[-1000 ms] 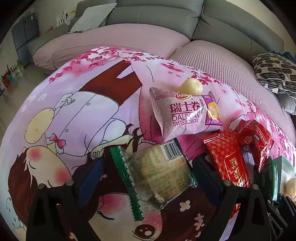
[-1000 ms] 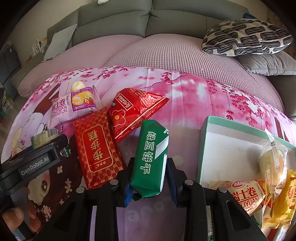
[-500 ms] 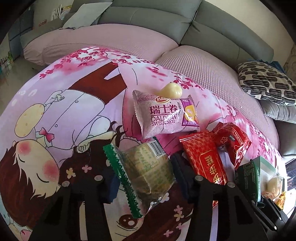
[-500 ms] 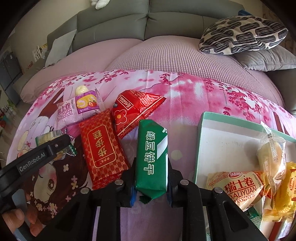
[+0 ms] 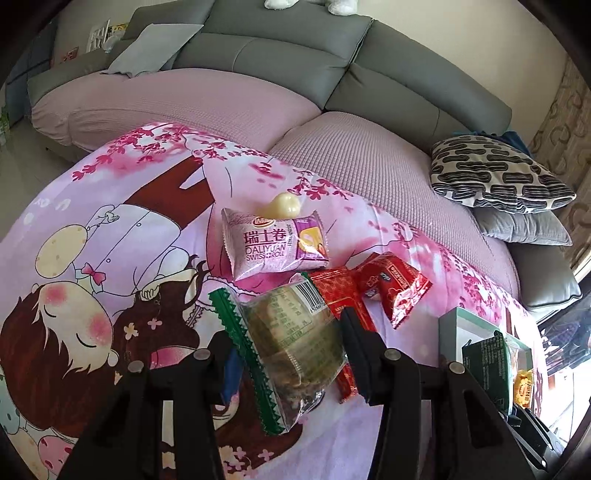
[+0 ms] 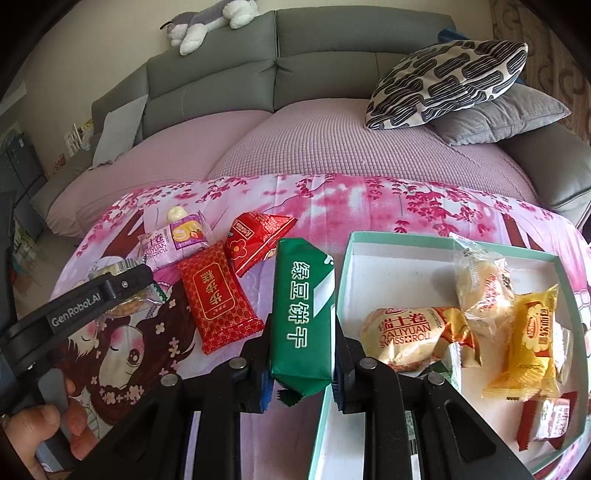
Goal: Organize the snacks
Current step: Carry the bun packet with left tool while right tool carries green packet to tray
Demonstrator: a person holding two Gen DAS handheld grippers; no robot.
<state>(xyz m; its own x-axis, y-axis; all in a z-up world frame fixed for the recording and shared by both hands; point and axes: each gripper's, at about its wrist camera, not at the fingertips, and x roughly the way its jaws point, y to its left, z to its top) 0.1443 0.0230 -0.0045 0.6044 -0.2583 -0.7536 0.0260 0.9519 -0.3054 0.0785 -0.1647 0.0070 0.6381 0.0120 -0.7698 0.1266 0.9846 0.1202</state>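
Observation:
My left gripper (image 5: 288,328) is closing its jaws, and the pads press on a clear packet with green zigzag edges (image 5: 295,354), held just above the pink cartoon cloth (image 5: 110,229). My right gripper (image 6: 303,332) is shut on a green biscuit packet (image 6: 303,288), lifted at the left rim of the teal-edged white box (image 6: 406,242). On the cloth lie a purple Swiss roll packet (image 5: 273,243), a pale round candy (image 5: 282,205), a flat red packet (image 6: 218,295) and a puffy red packet (image 6: 258,236). The left gripper (image 6: 129,284) also shows in the right wrist view.
The box holds several wrapped snacks, among them an orange Swiss roll (image 6: 406,332) and a yellow packet (image 6: 532,343). Behind the cloth is a grey sofa (image 6: 325,66) with a patterned pillow (image 6: 450,81) and a plush toy (image 6: 207,22). A hand (image 6: 48,435) holds the left gripper.
The left jaws closed on the clear green-edged packet and lifted it. The right gripper rose with the green biscuit packet and moved right, up to the box's rim.

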